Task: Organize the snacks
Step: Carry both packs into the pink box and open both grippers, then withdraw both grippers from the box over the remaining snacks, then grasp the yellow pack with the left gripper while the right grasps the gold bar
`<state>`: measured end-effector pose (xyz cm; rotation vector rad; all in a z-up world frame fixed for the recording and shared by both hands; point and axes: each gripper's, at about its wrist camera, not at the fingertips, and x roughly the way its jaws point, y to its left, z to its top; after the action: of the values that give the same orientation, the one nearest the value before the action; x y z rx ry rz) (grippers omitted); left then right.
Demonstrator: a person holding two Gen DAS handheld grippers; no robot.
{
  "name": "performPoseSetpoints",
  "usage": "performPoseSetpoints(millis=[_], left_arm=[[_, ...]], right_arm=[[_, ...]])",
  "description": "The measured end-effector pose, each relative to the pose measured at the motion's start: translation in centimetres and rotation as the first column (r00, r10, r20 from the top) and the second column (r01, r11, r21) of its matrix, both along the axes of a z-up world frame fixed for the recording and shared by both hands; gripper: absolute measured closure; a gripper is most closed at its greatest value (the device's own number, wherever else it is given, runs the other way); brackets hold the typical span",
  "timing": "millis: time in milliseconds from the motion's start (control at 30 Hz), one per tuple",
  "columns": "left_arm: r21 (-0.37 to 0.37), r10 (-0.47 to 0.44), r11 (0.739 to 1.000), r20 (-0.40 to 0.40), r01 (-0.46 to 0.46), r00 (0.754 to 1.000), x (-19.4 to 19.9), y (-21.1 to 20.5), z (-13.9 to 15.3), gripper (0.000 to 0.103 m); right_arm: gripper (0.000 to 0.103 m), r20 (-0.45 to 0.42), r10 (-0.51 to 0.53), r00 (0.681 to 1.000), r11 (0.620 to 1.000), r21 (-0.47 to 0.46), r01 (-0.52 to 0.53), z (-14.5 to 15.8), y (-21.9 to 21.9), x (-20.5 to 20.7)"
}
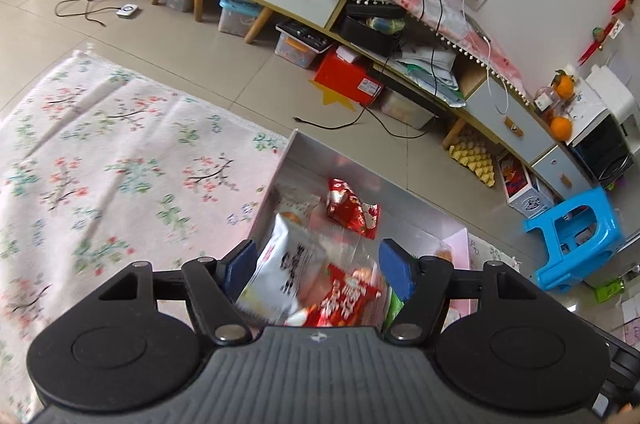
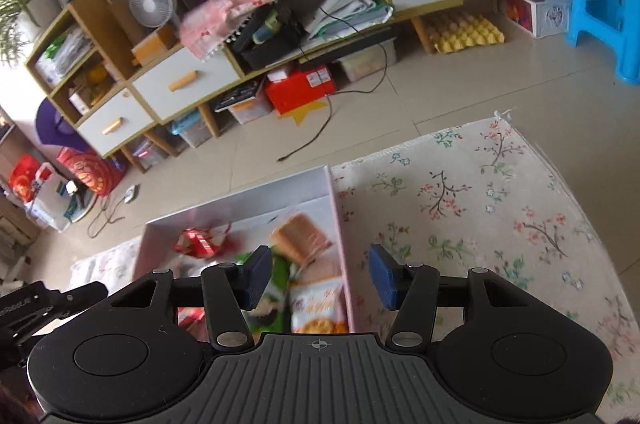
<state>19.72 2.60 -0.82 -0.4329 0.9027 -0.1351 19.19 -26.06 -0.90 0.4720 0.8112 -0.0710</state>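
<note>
i'm over the box (image 1: 296, 147) on the floor beside the floral rug (image 1: 120, 127), and the snacks are already inside it: a red packet (image 1: 352, 207) toward the far end, a white bag (image 1: 286, 264) and a red-and-white pack (image 1: 344, 300) right under my left gripper (image 1: 318, 270). its jaws stand wide with nothing pinched, the packs lying loose below them. my right gripper (image 2: 318, 274) hangs over the box's other edge (image 2: 336, 207), jaws moderately apart and empty, with a toast-picture bag (image 2: 304, 236) and an orange biscuit bag (image 2: 316, 308) below. i judge this to be the drop-off step, just finished. next i'd need to find any snack not yet in the box, but none shows on the rug here.
</note>
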Motion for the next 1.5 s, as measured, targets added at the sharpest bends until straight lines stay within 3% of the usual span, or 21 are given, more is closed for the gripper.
performPoseSetpoints(millis=[167,267,367,467,633,933,1500], left_arm=[[0.030,0.006,1.000,-0.005,-0.006,1.000,-2.7,0.1,1.4,0.033],[0.177,-0.012,0.984,0.023,0.008,1.000,-5.1,-0.8,1.9,0.030],[0.338,-0.046,0.940,0.032,0.032,0.998,-7.4,-1.9,2.2,0.027],[0.396,-0.080,0.917,0.046,0.055,0.996,-9.6,-2.3,2.6,0.020],[0.396,-0.123,0.913,0.033,0.100,0.992,-10.9,-2.7,2.4,0.013],[0.414,-0.149,0.900,0.004,0.133,0.989,-9.8,-3.8,1.3,0.013],[0.403,-0.153,0.902,-0.039,0.155,0.988,-10.2,-3.0,0.0,0.013]], right_arm=[[0.041,0.008,0.010,1.000,0.999,0.031,-0.011,2.4,1.6,-3.2],[0.034,0.019,0.055,0.998,0.998,-0.031,-0.054,3.6,3.6,-5.9],[0.028,0.000,0.100,0.995,0.991,-0.084,-0.100,4.2,5.5,-8.5],[0.027,-0.032,0.109,0.994,0.991,-0.072,-0.111,3.9,5.8,-10.7],[0.020,-0.073,0.093,0.993,0.991,-0.090,-0.100,2.5,5.1,-13.5],[0.019,-0.202,0.091,0.975,0.983,-0.138,-0.120,-1.0,4.1,-12.7],[0.019,-0.208,0.121,0.971,0.972,-0.174,-0.159,-1.2,4.3,-12.4]])
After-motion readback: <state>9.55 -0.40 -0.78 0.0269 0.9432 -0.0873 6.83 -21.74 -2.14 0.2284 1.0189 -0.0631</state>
